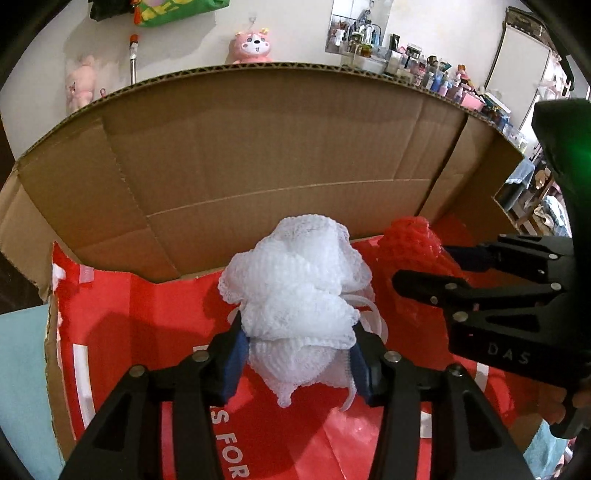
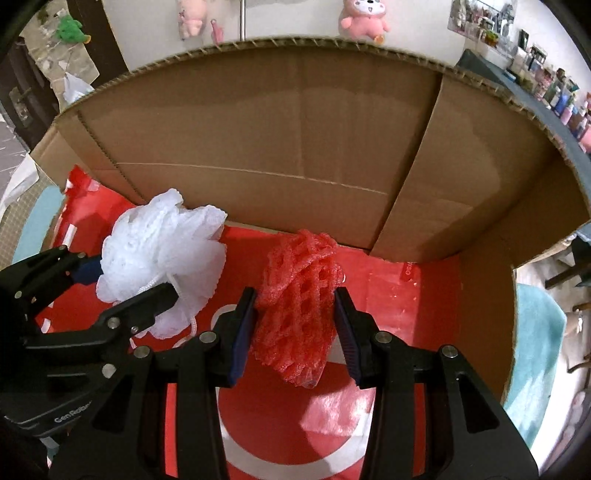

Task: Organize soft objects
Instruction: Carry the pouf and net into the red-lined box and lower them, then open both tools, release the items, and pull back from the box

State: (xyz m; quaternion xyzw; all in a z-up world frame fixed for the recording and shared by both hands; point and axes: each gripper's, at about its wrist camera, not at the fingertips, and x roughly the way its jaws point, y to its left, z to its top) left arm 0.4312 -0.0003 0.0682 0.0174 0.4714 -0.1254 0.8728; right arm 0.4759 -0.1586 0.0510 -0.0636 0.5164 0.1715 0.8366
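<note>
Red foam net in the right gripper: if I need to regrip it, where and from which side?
Take the red foam net across its bunched middle, coming from above, pads on its left and right flanks. It hangs upright and narrow over the cardboard box, so the right gripper spans it there.

Both views ride on the handheld grippers and look forward and steeply down along their black fingers into an open brown corrugated cardboard box lined with a red printed plastic sheet.

The left wrist view sits close above a white mesh bath puff between its own blue pads, and catches the right gripper entering from its right edge.

The right wrist view hangs as near over a red foam net sleeve, with the left gripper and the puff at its left.

Both share the box's far wall, the red lining, both soft things, and a pink plush toy on the wall behind.
</note>
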